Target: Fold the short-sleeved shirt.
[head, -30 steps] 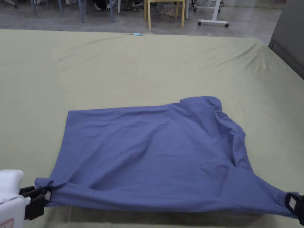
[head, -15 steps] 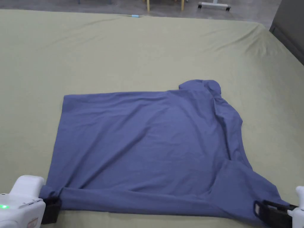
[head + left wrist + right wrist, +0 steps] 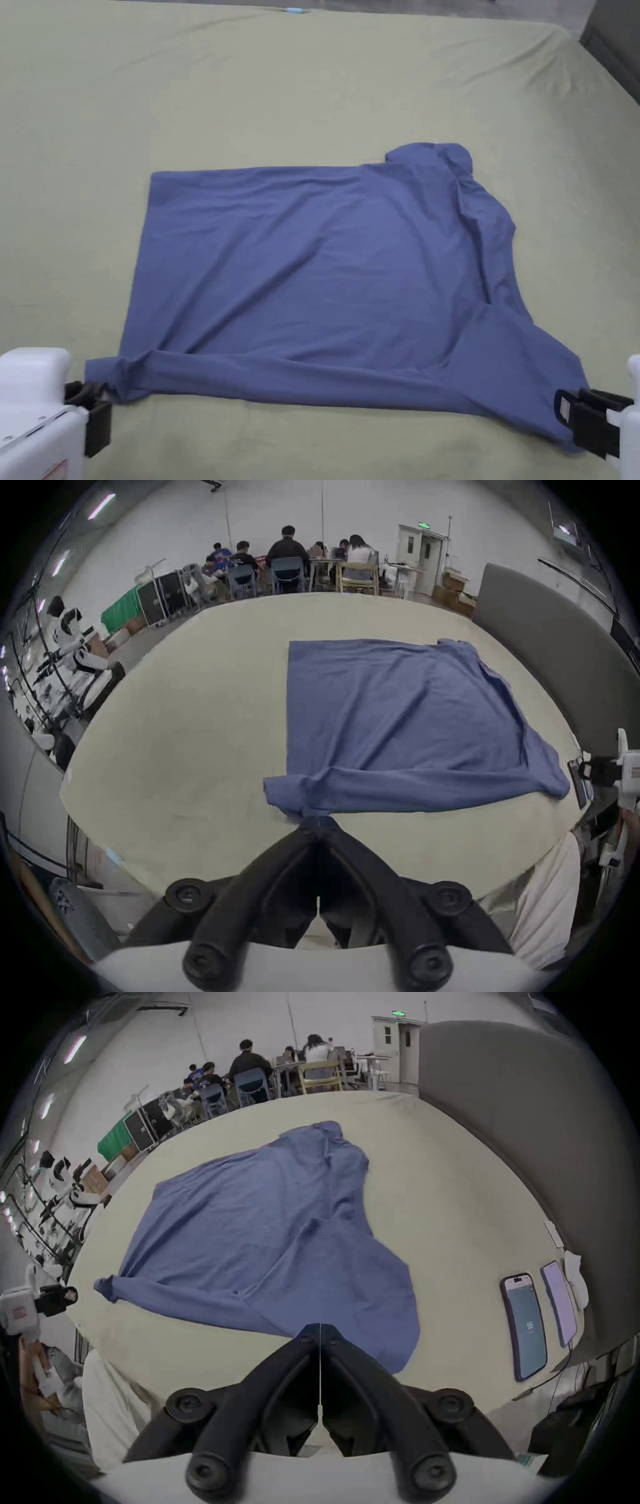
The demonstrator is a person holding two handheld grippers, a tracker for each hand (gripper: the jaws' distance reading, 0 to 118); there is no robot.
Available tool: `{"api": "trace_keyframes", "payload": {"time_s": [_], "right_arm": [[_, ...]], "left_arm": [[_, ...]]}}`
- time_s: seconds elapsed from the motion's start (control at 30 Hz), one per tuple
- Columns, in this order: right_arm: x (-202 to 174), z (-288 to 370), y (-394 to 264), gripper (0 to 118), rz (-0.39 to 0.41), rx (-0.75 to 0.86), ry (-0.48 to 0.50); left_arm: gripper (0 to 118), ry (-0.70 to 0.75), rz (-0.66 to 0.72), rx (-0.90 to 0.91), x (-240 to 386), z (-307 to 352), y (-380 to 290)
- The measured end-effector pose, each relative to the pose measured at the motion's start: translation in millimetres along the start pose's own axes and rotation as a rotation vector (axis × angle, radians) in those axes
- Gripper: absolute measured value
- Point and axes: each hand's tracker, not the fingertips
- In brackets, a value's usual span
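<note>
A blue short-sleeved shirt (image 3: 325, 262) lies spread on the pale green sheet (image 3: 250, 94), its near edge rolled into a narrow band. One sleeve bunches at the far right. My left gripper (image 3: 92, 403) is shut on the shirt's near left corner; in the left gripper view the closed jaws (image 3: 317, 821) meet on a bit of blue cloth (image 3: 308, 807). My right gripper (image 3: 567, 417) is shut on the near right corner, and in the right gripper view its tips (image 3: 320, 1327) sit under the shirt's edge (image 3: 346, 1303).
Two phones (image 3: 524, 1324) lie on the sheet's right side beside a grey padded panel (image 3: 519, 1113). A small blue object (image 3: 294, 10) rests at the far edge. Several people sit at tables (image 3: 287, 552) beyond. The person's pale clothing (image 3: 540, 895) is close behind.
The near edge of the shirt, held taut above the sheet a second ago, has come down and now rests slack on it. The head camera has tilted downward.
</note>
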Motion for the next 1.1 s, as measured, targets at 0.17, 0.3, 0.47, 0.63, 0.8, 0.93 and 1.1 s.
{"api": "trace_keyframes", "payload": {"time_s": [0.17, 0.3, 0.47, 0.63, 0.8, 0.93, 1.1], "right_arm": [[-6.9, 2.6, -6.8, 3, -0.032, 0.013, 0.056], [-16.0, 0.7, -7.3, 3, -0.011, 0.001, 0.055], [-19.8, -8.2, -7.2, 3, -0.007, -0.033, 0.042], [-21.3, -15.3, -8.5, 3, -0.015, -0.069, 0.023], [-13.5, -21.1, -7.1, 109, -0.065, -0.081, -0.005], [8.6, -40.1, -12.5, 118, -0.153, -0.116, 0.030], [33.1, -74.2, -6.9, 112, -0.227, -0.137, -0.027]], "left_arm": [[104, -0.066, 0.094, -0.052, -14.4, -28.7, 11.8], [104, -0.054, 0.164, -0.077, -36.8, -67.8, 18.0], [104, -0.062, 0.170, -0.129, -48.9, -115.4, 19.4], [18, -0.093, 0.230, -0.149, -50.1, -126.3, 5.9], [12, -0.101, 0.202, -0.085, -37.0, -94.1, 18.0], [11, -0.134, 0.288, -0.030, -33.6, -71.3, 22.0], [12, -0.102, 0.262, -0.052, -28.6, -74.1, 20.6]]}}
